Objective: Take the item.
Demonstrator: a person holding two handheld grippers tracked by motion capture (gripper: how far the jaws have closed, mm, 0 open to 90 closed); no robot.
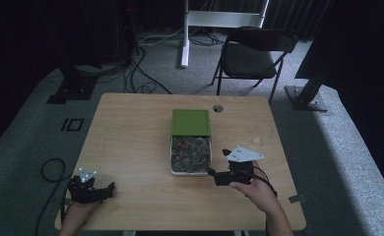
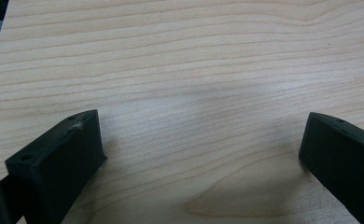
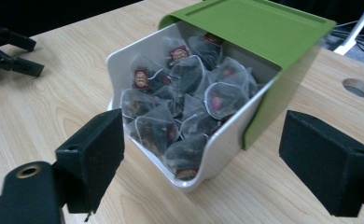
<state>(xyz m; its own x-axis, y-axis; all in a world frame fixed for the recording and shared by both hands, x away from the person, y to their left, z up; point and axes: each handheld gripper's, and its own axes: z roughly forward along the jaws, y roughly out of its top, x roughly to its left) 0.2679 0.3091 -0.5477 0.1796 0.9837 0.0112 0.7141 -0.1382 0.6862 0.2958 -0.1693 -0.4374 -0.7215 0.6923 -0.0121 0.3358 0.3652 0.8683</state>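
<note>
No text can be read: the tea bags (image 3: 189,93) in the box (image 3: 217,144) carry small red tags (image 3: 141,77) with a pale mark, too small to make out

High view: fixed above the near edge of the table (image 1: 131,128), facing forward and down, far enough to take in the whole top, a chair (image 1: 251,54) and the floor beyond. Left gripper view: riding low on the left tool (image 2: 201,140), pressed close to bare wood grain. Right gripper view: riding on the right tool (image 3: 201,154), looking close at the tea-bag box (image 3: 217,140), shared with the high view at frame centre (image 1: 190,147); left tool also at upper left (image 3: 12,51).
</note>
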